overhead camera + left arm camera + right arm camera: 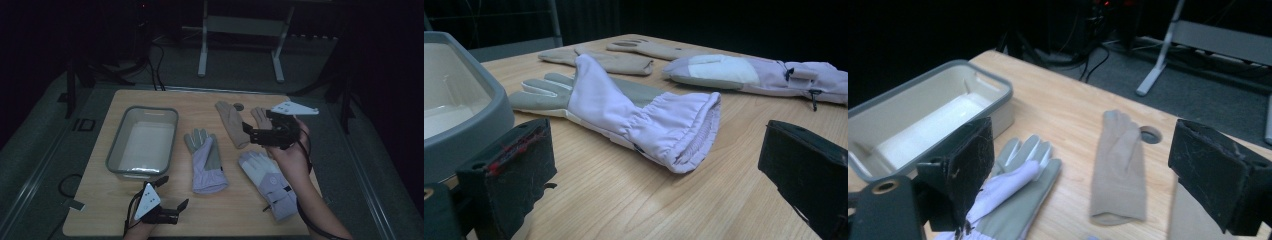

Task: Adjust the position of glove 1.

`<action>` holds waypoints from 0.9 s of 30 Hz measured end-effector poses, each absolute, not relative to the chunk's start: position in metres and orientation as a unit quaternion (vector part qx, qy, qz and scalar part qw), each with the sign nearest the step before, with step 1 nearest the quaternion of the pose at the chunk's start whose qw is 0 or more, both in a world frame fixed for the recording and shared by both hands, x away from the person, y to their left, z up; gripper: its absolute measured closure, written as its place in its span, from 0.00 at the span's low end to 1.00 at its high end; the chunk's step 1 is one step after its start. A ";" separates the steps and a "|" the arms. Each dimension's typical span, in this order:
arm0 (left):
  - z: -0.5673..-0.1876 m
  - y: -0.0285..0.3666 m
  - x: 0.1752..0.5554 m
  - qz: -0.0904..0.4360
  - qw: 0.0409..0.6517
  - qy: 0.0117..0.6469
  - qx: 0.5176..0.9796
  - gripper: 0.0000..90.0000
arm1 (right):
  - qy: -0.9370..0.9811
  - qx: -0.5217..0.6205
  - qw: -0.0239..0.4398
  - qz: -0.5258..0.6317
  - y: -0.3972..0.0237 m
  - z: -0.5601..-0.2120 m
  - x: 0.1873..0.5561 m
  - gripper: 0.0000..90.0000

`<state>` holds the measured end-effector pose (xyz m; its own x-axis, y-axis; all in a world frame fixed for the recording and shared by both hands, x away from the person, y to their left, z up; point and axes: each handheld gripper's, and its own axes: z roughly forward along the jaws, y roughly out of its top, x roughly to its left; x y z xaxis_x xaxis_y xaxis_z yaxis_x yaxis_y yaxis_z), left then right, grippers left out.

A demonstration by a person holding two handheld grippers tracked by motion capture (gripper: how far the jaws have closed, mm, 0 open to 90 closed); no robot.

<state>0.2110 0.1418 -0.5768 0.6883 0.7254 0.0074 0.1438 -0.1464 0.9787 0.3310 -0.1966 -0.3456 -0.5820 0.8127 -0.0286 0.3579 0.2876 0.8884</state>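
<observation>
Likely job: put the gloves in the tub. Nothing is in it or gripped yet.

Left gripper (172, 192) sits at the near edge of the table (235, 220), jaws wide apart and holding nothing. It lies low and faces the cuff of the lilac glove (634, 112). That glove lies palm up in the middle of the table, fingers pointing far, just right of the grey tub (142, 142).

Right gripper (255, 132) hangs above the far right part of the table, also wide open and holding nothing, over the gap between the two tan gloves. The left tan glove (1118, 170) lies flat, fingers far, beside a cable hole (1150, 134) in the table. The second tan glove (260, 116) is partly hidden under the gripper. The second lilac glove (270, 182) lies near right, under the person's forearm.

How I'd run the grab:
- Left: slide forward low and close the jaws across the gathered cuff, which stands up off the wood. One jaw goes under the edge.
- Right: drop straight onto the left tan glove. It's thin and flat, so pinch a fold mid-palm or at the cuff.
- Lift clear of the tub rim before moving over it, since the fingers will dangle.
- Risk: a jaw scraping the wood and pushing the glove away.
</observation>
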 end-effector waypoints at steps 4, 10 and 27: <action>-0.577 0.142 0.211 0.250 0.578 0.304 0.715 0.02 | 0.776 0.373 0.232 0.452 -0.179 -0.356 0.335 0.12; -0.577 0.142 0.211 0.250 0.577 0.301 0.717 0.02 | 0.793 0.362 0.215 0.441 -0.156 -0.376 0.342 0.15; -0.577 0.142 0.211 0.245 0.580 0.298 0.717 0.02 | 0.826 0.409 0.162 0.354 -0.098 -0.461 0.374 0.15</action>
<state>0.2107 0.1419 -0.5768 0.7028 0.7114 0.0057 0.1428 -0.1490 0.9785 0.3740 -0.0985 -0.4609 -0.6133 0.7896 0.0211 0.5600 0.4158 0.7166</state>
